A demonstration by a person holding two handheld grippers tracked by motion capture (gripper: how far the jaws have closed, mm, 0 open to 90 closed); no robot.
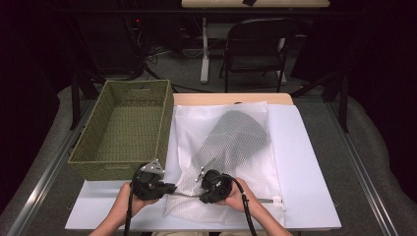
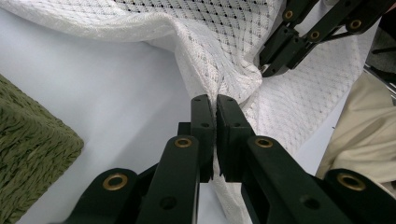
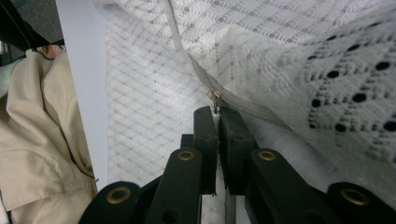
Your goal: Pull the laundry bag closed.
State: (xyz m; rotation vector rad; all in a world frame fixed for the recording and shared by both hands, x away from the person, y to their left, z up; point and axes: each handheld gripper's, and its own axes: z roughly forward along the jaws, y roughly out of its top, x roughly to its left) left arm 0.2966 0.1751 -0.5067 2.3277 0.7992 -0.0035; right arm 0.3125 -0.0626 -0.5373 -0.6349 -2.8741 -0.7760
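On the left edge of the white worktop (image 1: 305, 162) stands one rectangular basket (image 1: 123, 128), woven of olive-green fibre in tight ribbed rows, with straight walls and a handle slot cut in its far wall; its coarse weave shows again at the lower left of the left gripper view. Just to its right, spread flat from the far edge toward the near edge, lies one white mesh laundry bag (image 1: 236, 167), a soft net of small diamond-shaped holes, with a dark grey garment (image 1: 236, 135) showing through its upper half as a rounded shape. At the near edge of the worktop two black grippers work at the bag's near hem. The left gripper (image 2: 215, 105) is clenched on a pinched-up fold of the white mesh at the bag's near left corner, the cloth rising in a ridge from between its flat black jaws, whose arms carry brass-coloured rivets. A thin grey zipper (image 3: 243, 105) runs along the hem between the two grippers. The right gripper (image 3: 215, 114), a little to the right along the same hem, is clamped on the small metal zipper pull (image 3: 214, 97), which stands just above its jaw tips. No writing or label can be read anywhere.
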